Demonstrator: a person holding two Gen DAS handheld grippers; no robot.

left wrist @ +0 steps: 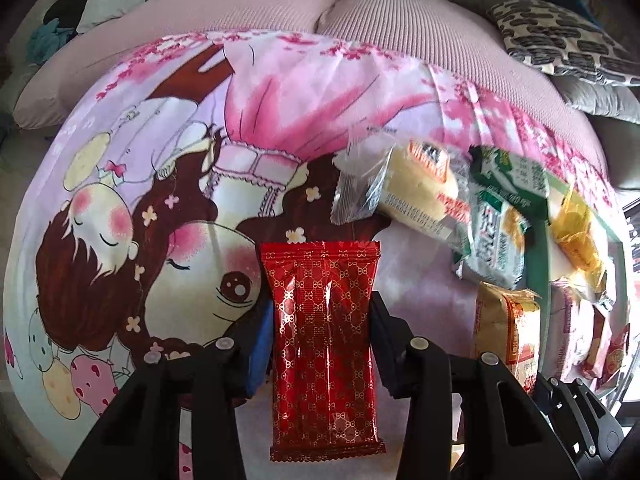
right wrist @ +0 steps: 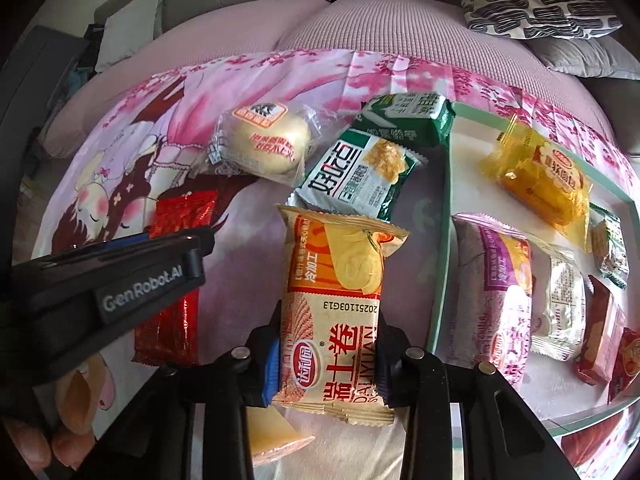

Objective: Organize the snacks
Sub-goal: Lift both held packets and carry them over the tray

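Observation:
My left gripper (left wrist: 322, 312) is shut on a red packet with a gold pattern (left wrist: 324, 344), held a little above the cartoon-print cloth (left wrist: 120, 208). In the right wrist view that same red packet (right wrist: 176, 216) shows under the left gripper's black housing (right wrist: 120, 280). My right gripper (right wrist: 328, 344) is shut on a beige and orange Swiss roll packet (right wrist: 336, 300), just left of the green-rimmed tray (right wrist: 440, 240). The tray holds a yellow packet (right wrist: 540, 184), a purple packet (right wrist: 496, 280) and several smaller ones.
Loose on the cloth lie a round bun in clear wrap (right wrist: 266, 140), a green and white packet (right wrist: 360, 172) and a dark green packet (right wrist: 412, 120). Pink sofa cushions (right wrist: 360, 28) and a black-and-white pillow (right wrist: 536, 4) are behind. A person's fingers (right wrist: 28, 444) show at bottom left.

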